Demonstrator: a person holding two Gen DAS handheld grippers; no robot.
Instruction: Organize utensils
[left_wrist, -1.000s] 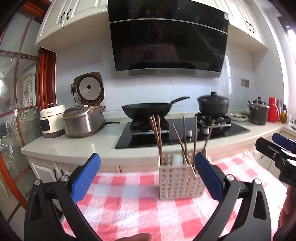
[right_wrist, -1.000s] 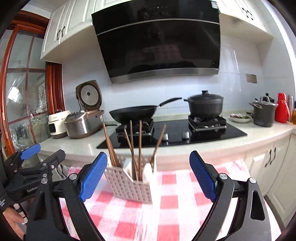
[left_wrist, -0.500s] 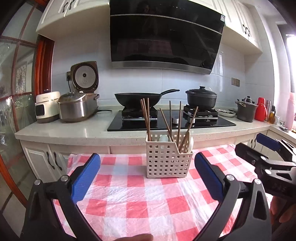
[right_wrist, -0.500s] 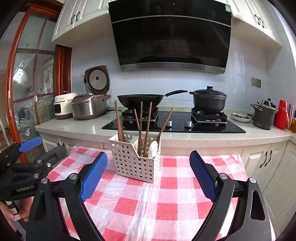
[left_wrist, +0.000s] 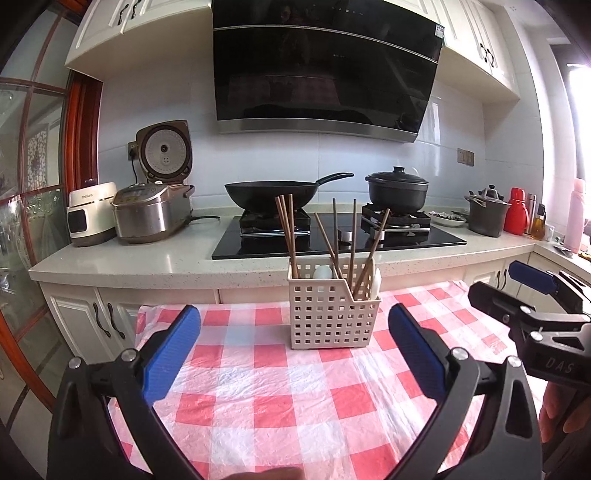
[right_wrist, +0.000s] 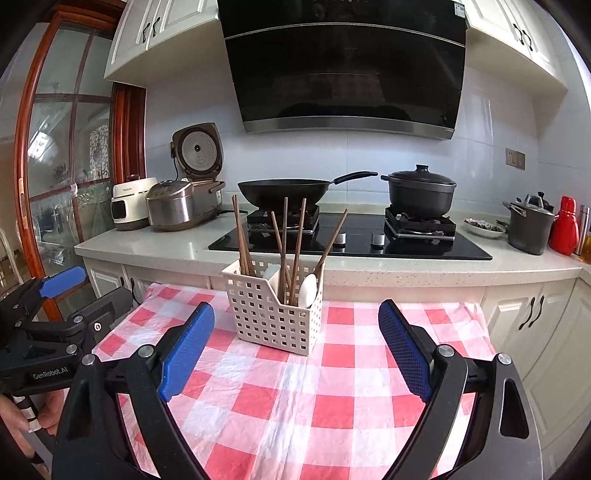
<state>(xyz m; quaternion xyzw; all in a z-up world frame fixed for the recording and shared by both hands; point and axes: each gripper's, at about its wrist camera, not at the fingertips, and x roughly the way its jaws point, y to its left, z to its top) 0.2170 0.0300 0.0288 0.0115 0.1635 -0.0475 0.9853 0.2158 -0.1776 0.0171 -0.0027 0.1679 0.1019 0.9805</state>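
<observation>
Both my claws are spread wide and hold nothing. My left gripper (left_wrist: 293, 332) and my right gripper (right_wrist: 295, 334) hover over the red-checked tablecloth (left_wrist: 295, 398), with the white utensil basket (left_wrist: 332, 314) standing upright on it ahead of both.

From my left claw the basket lies at about twelve to one o'clock, just right of the centre line. From my right claw it lies at about eleven o'clock, left of centre (right_wrist: 275, 314). So it stands between the two, and I judge neither clearly nearer; the fisheye bends depth too much to say more.

A divider splits the basket in two. The brown chopsticks (left_wrist: 288, 229) stand with their long axes near vertical: one tight bundle in the left compartment, the others fanned out and leaning in the right. A white spoon (right_wrist: 308, 290) leans in the right compartment, bowl up. Another pale rounded piece (left_wrist: 322, 272) shows in the left wrist view, probably a second spoon, though I cannot tell.

Since the sticks rise upright, any pick calls for coming in level and closing across a shaft above the rim. The splayed ones nearly cross, so I risk pinching two at once.
</observation>
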